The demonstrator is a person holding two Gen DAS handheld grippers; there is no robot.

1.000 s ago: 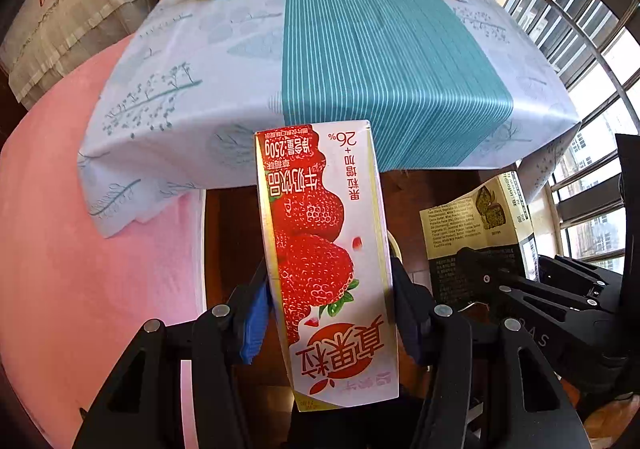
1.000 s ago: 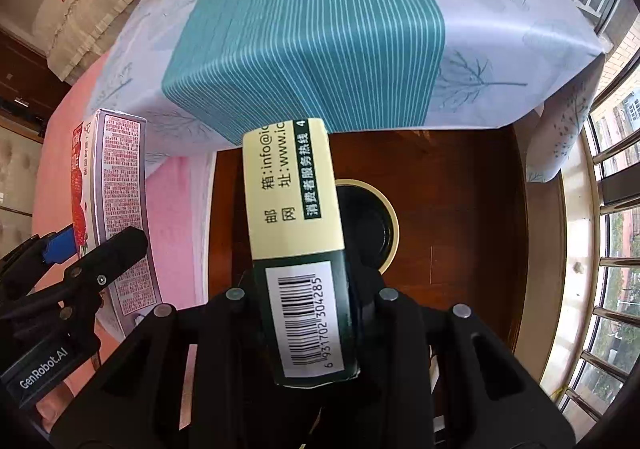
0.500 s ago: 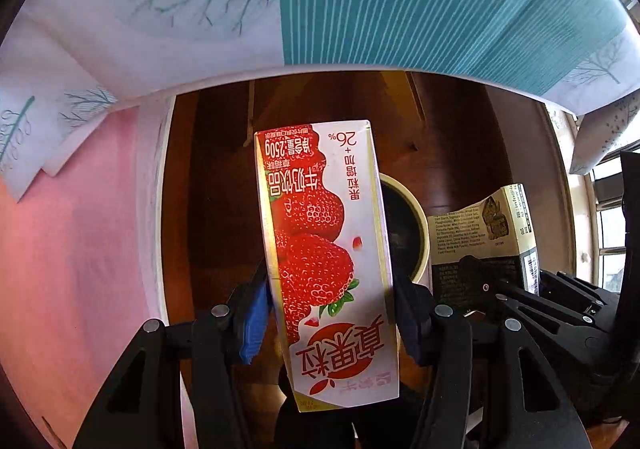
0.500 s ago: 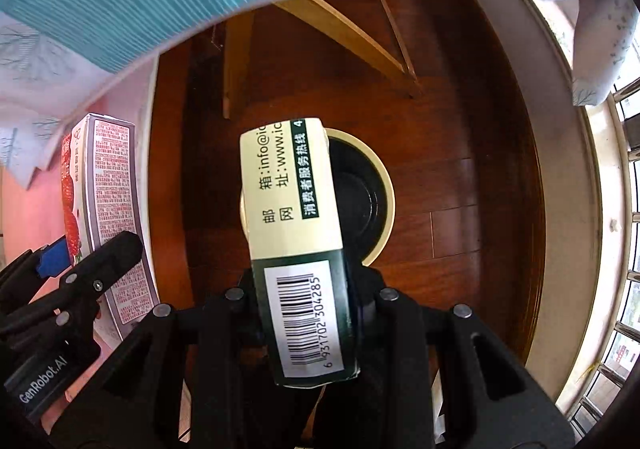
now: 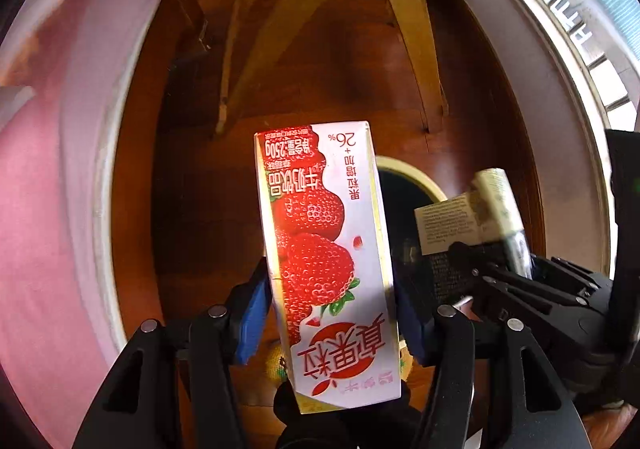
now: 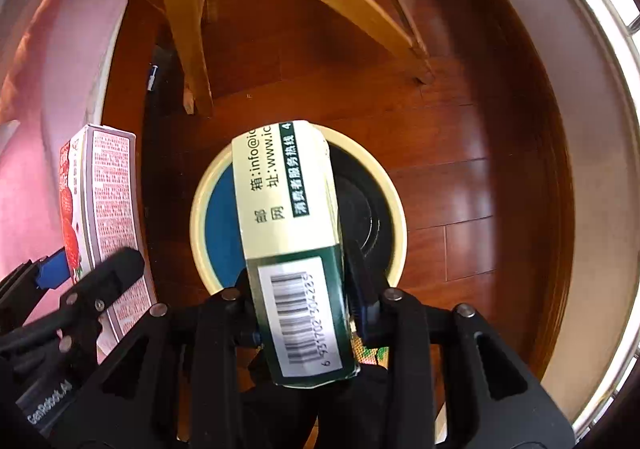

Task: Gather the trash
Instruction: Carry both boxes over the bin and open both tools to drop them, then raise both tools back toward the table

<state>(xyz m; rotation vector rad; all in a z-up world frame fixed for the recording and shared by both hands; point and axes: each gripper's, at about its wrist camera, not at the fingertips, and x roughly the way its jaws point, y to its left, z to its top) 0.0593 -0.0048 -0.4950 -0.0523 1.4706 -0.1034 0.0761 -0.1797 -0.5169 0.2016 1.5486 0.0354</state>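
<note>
Left gripper (image 5: 328,313) jaws opening, strawberry carton (image 5: 326,249) between, left of bin rim (image 6: 396,205). Right gripper (image 6: 304,313) jaws opening, green box (image 6: 292,233) loose over bin mouth; bare floor (image 6: 460,97) around.

The right gripper (image 6: 304,301) points down over a round bin (image 6: 298,217) on the brown wood floor (image 6: 460,121), its jaws opening around a green and cream box (image 6: 288,225), with a strawberry milk carton (image 6: 100,205) off to the left.
</note>
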